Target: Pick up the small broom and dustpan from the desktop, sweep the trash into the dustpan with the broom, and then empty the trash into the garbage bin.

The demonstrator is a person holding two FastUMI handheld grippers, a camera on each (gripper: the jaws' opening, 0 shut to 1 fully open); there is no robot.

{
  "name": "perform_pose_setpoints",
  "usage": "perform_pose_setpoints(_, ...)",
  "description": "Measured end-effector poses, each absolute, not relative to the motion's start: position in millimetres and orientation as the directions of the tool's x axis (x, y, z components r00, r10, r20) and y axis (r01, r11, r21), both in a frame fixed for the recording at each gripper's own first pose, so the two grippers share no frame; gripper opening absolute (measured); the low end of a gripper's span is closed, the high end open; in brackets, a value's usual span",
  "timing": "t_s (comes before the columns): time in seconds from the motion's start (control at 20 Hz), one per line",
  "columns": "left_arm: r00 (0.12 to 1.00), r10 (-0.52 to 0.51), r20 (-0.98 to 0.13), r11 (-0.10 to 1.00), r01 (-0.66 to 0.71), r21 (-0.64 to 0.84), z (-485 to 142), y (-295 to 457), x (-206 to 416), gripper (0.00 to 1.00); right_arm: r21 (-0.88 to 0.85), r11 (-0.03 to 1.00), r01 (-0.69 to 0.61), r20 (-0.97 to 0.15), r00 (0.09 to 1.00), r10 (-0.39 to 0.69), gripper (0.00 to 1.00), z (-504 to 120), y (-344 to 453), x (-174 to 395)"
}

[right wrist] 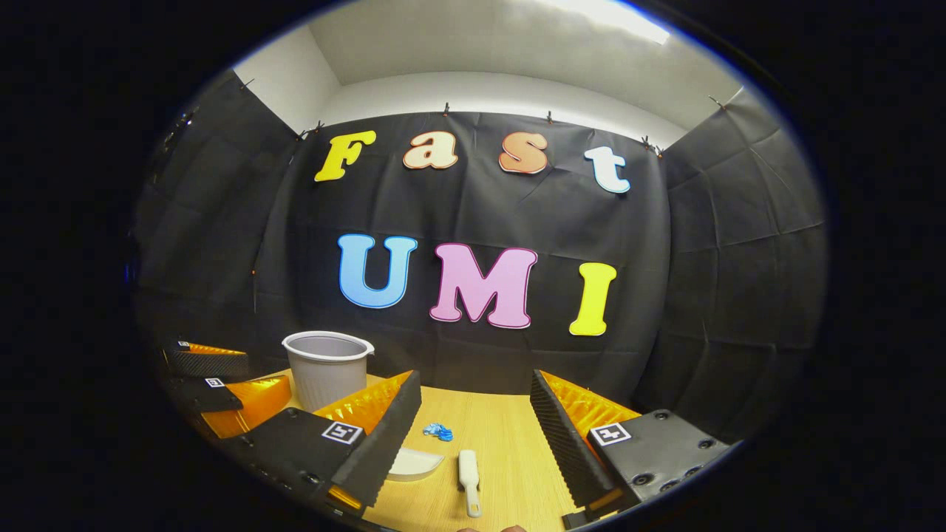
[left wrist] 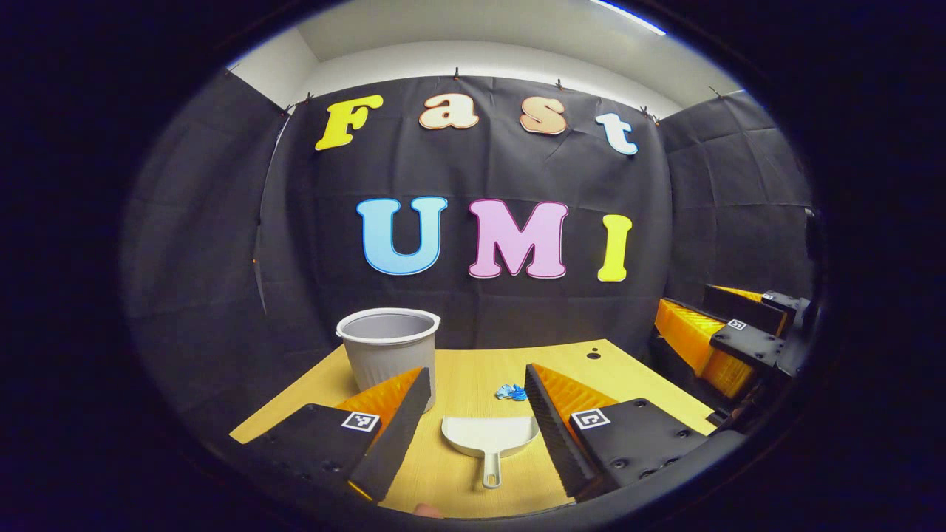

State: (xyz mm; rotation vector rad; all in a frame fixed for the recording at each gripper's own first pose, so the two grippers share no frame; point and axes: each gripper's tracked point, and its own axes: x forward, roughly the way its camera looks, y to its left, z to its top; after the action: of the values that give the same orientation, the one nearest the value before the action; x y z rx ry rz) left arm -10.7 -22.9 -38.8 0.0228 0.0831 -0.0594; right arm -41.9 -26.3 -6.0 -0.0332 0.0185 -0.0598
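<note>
Your left gripper [left wrist: 473, 414] hovers wide open, holding nothing, over the one dustpan [left wrist: 490, 437] on the desktop [left wrist: 473, 369]. Your right gripper [right wrist: 473, 436] is spread open too, empty, above the one small broom [right wrist: 468, 479]. One blue trash scrap [left wrist: 511, 392] lies just past the dustpan, one grey garbage bin [left wrist: 389, 347] back left.

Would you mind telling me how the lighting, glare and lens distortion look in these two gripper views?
Left gripper view: strong fisheye bending, table evenly lit, dustpan and garbage bin sharp, soft shadows only. Right gripper view: same curvature, bright ceiling glare at top, broom and blue trash clear, edges darker.
</note>
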Motion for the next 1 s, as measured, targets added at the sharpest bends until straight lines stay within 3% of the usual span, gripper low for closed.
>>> perform_pose_setpoints(0.25, 0.987, -0.084, -0.137, 0.996, 0.078, -0.046, -53, -29, 0, 0.77, -0.02, 0.999, 0.048, -0.05, 0.998, -0.049, 0.95, -14, -28, -30)
perform_pose_setpoints(0.8, 0.981, -0.038, -0.189, 0.999, 0.031, -0.039, -67, -32, 41, 0.77, -0.03, 0.999, -0.017, -0.093, 0.996, 0.014, 0.93, -30, -37, 18)
perform_pose_setpoints(1.0, 0.961, -0.037, -0.274, 0.999, 0.032, -0.024, -88, -33, 60, 0.77, -0.01, 1.0, -0.008, -0.1, 0.995, 0.007, 0.95, -37, -44, 37)
